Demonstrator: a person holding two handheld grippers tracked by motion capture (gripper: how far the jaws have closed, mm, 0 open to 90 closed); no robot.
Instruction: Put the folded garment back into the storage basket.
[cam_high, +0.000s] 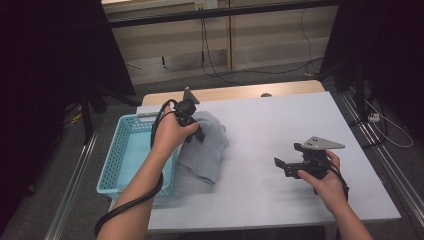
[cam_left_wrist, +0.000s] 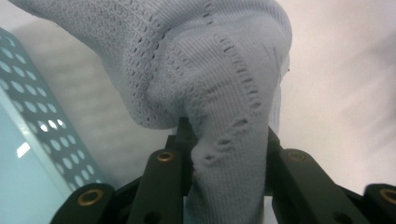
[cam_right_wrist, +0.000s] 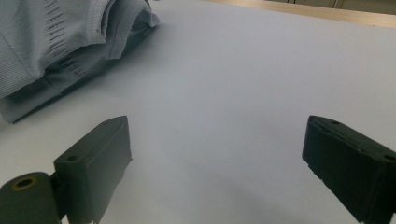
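Observation:
A pale grey-blue knitted garment (cam_high: 205, 147) hangs bunched over the left part of the white table (cam_high: 280, 125), beside the basket. My left gripper (cam_high: 196, 134) is shut on a fold of it, lifted a little off the table. In the left gripper view the garment (cam_left_wrist: 219, 93) fills the space between the two black jaws, which pinch its ribbed, perforated fabric. My right gripper (cam_high: 280, 164) rests low over the table at the right, open with nothing between its fingers. In the right gripper view its jaws stand wide apart over bare table (cam_right_wrist: 224, 93), with the garment (cam_right_wrist: 60, 46) at the upper left.
A light blue perforated plastic basket (cam_high: 125, 155) stands at the table's left edge, partly overhung by the garment; its wall (cam_left_wrist: 28, 112) is also seen at the left of the left gripper view. Floor rails run along both sides of the table, and cables lie on the floor behind.

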